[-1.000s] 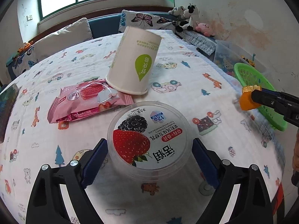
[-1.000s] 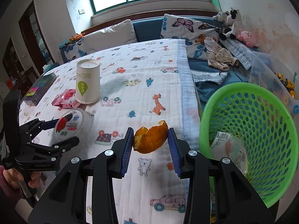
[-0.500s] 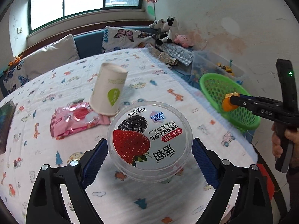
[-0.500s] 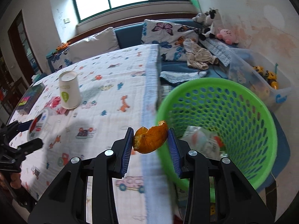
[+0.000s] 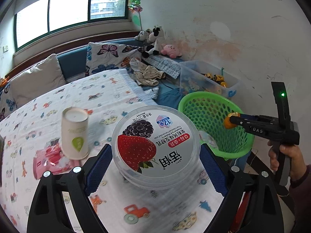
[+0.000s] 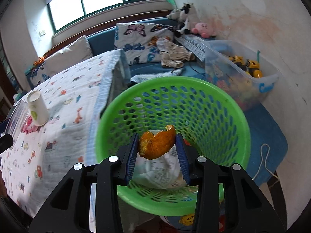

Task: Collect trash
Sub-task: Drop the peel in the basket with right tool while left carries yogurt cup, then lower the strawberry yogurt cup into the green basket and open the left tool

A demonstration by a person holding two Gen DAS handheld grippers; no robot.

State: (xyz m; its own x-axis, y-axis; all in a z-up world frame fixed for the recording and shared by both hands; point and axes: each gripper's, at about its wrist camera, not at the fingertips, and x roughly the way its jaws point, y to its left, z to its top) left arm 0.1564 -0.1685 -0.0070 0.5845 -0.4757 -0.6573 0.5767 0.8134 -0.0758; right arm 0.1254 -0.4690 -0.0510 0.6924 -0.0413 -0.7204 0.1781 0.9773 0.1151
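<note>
My left gripper (image 5: 155, 155) is shut on a round yogurt tub (image 5: 155, 136) with a strawberry and blackberry lid, lifted above the patterned tablecloth (image 5: 108, 97). My right gripper (image 6: 157, 143) is over the green mesh basket (image 6: 175, 80) with an orange peel (image 6: 155, 145) between its blue pads. Its jaws are opening, and the pads still touch the peel. The left wrist view shows that gripper (image 5: 231, 119) and peel (image 5: 227, 122) over the basket (image 5: 204, 95), held by a hand (image 5: 287, 159). A white paper cup (image 5: 74, 134) and pink wrapper (image 5: 48, 159) sit on the table.
A crumpled white wrapper (image 6: 155, 170) lies inside the basket. A clear toy bin (image 6: 243, 73) stands behind it by the wall. Cushions, clothes and plush toys line the blue bench beyond the table's right edge (image 6: 101, 97).
My right gripper carried the peel rightward, from over the table to above the basket. My left gripper lifted the tub off the cloth and swung towards the basket.
</note>
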